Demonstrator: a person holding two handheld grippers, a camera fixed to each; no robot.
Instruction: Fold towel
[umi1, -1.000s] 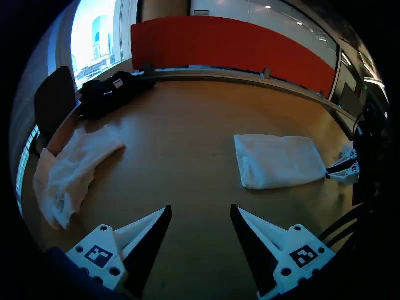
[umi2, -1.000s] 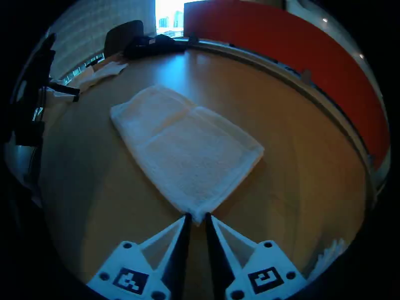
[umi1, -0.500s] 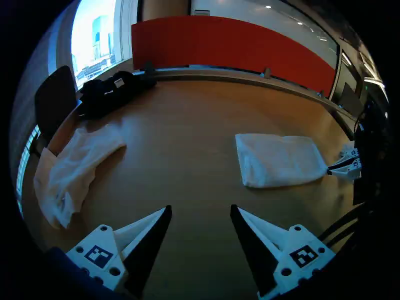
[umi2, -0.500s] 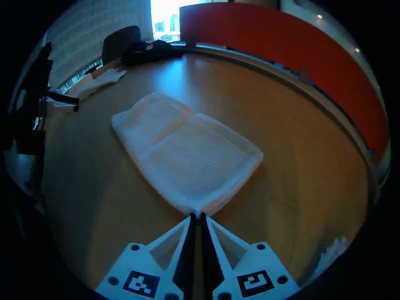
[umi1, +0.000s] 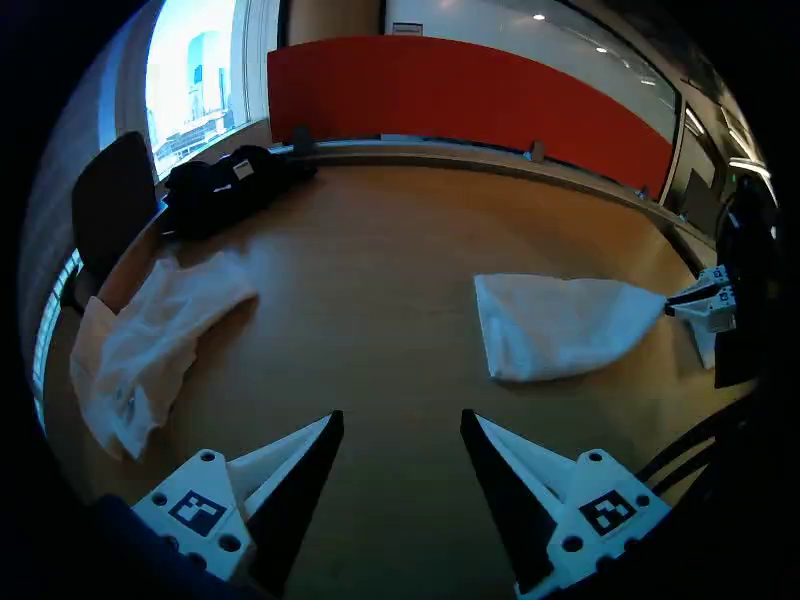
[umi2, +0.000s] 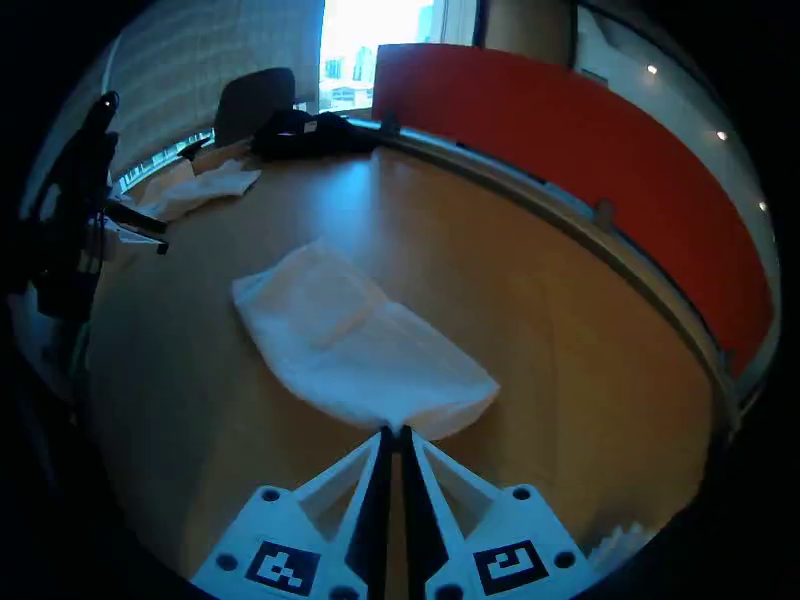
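- In the left gripper view, a crumpled white cloth lies at the far left edge of the desk, just below a dark chair; a black bag sits behind them, near the window.
- The left gripper hovers at the near edge of the desk; its fingers stand wide apart and hold nothing; bare desk shows between the tips, and the towel lies well apart from them, ahead and to the right.
- The towel is folded and rests mostly flat; its left end lies on the wood, while its right end is drawn up into a point.
- That point ends at the right gripper, seen at the far right of this view; its white tips meet the cloth there.
- A red partition runs along the back of the desk.
- In the right gripper view, the towel stretches from left of centre down toward the bottom middle; its far end lies flat on the desk, and its near corner narrows and rises to the fingertips.
- The right gripper has its fingers pressed nearly together, with the towel's near corner pinched between the two tips.
- The red partition curves along the right side.
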